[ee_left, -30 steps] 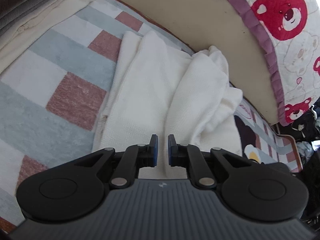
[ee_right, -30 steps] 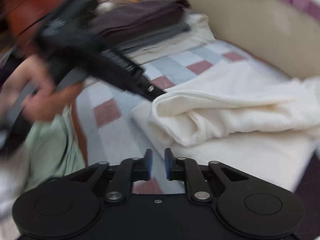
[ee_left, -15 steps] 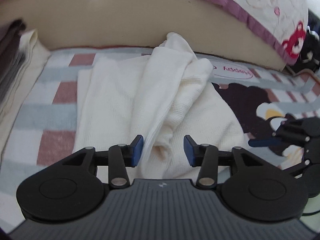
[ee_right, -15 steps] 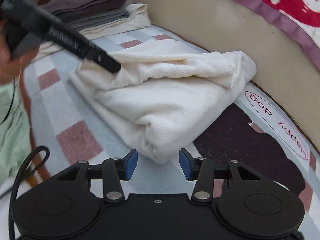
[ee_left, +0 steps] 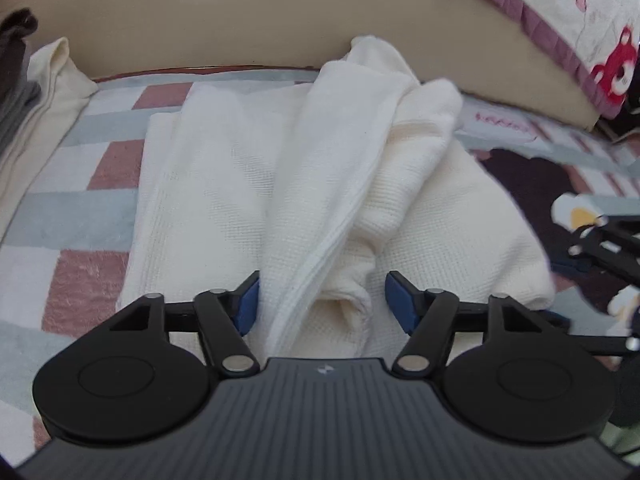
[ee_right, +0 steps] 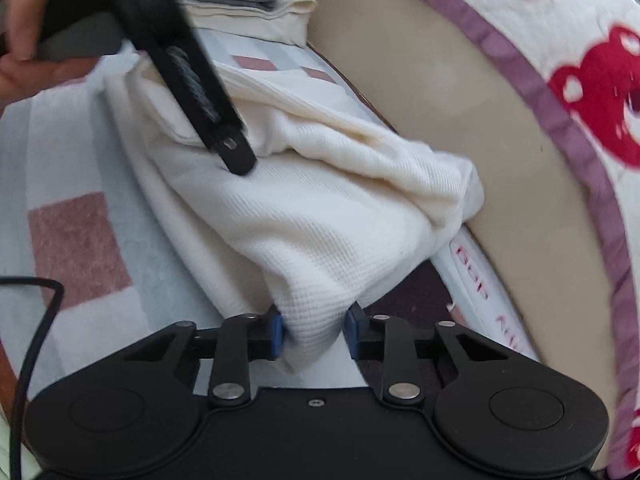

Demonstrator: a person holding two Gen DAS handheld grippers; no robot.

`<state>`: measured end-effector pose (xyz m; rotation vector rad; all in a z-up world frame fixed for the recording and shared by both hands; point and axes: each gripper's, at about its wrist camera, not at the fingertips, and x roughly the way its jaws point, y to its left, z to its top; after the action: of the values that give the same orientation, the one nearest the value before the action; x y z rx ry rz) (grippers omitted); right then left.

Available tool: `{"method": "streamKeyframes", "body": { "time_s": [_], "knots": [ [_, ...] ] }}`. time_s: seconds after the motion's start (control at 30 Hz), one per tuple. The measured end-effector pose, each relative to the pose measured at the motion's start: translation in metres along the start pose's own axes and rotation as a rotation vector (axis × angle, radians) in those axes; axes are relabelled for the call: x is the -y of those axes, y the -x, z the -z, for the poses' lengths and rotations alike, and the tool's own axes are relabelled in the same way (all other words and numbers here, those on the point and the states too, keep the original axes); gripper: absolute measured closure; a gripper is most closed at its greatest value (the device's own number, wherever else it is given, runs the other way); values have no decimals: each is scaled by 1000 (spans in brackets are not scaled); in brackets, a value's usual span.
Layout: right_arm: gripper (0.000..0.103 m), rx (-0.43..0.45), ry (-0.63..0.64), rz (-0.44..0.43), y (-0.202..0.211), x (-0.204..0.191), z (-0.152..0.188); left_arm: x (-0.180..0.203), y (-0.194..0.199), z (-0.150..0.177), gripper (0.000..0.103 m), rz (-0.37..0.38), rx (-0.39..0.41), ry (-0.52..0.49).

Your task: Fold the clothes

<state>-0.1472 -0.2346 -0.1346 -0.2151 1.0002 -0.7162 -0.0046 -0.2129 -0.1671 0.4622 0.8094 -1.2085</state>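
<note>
Left gripper (ee_left: 322, 304): black linkage body, blue pads (ee_left: 247, 307); jaws spread wide, nothing clamped between them, cloth lying in the gap. In the right wrist view its dark finger slants down from upper left, tip pressed on fabric. A person's hand (ee_right: 18, 36) grips its handle at the upper left edge.

Right gripper (ee_right: 314, 330): same build, blue pads (ee_right: 276, 334); jaws part-way closed, both pads pressing a bunched fold. Its linkage shows at the right edge of the left wrist view.
</note>
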Motion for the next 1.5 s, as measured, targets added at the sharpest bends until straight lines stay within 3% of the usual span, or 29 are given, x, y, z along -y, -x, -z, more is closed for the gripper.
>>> {"method": "streamKeyframes", "body": {
  "time_s": [0.03, 0.07, 0.13, 0.23, 0.3, 0.37, 0.57, 0.67, 0.8, 0.97, 1.03, 1.1, 1.17, 1.2, 1.23, 1.33, 1.4, 1.5],
  "knots": [
    [73, 2, 10, 7, 2, -1, -1, 3, -1, -1, 77, -23, -3, -15],
    [74, 3, -35, -10, 5, 5, -1, 3, 2, -2, 83, -28, 12, -17],
    [77, 4, -127, -44, 10, 18, -2, -2, 18, -9, 87, -26, 68, 13],
    [80, 6, -265, -95, 17, 37, -3, -32, 58, -20, 90, 52, 162, 198],
    [81, -2, -335, -125, 20, 45, -1, -56, 61, -13, 90, 125, 119, 366],
    [81, -18, -341, -144, 18, 45, 4, -69, 49, -1, 91, 130, 36, 456],
    [81, -25, -269, -128, 8, 27, 16, -54, 27, 2, 90, -31, -55, 333],
    [81, -24, -252, -125, 12, 23, 17, -63, 27, 3, 90, -23, -63, 374],
    [81, -39, -345, -170, 9, 34, 24, -74, 27, 5, 89, -14, -74, 428],
    [80, -36, -284, -148, 9, 26, 25, -89, 45, 5, 78, -2, -46, 504],
    [82, -78, -290, -187, 14, 29, 22, -95, 62, 5, 78, 22, -8, 541],
    [88, -120, -339, -295, 25, 39, 16, -105, 83, 7, 78, 116, 60, 578],
    [90, -77, -395, -337, 37, 53, 11, -95, 95, 2, 77, 77, 118, 477],
    [90, -53, -422, -355, 42, 61, 8, -85, 96, -4, 72, 57, 135, 403],
    [85, -14, -444, -359, 42, 70, 4, -73, 93, -11, 60, 53, 133, 334],
    [68, 71, -486, -376, 37, 97, -10, -31, 71, -33, 40, 82, 112, 127],
    [68, 73, -450, -399, 14, 107, -19, 1, 49, -45, 31, 85, 76, -24],
    [68, 74, -394, -428, -19, 114, -24, 39, 15, -55, 22, -32, 60, -242]
  ]
}}
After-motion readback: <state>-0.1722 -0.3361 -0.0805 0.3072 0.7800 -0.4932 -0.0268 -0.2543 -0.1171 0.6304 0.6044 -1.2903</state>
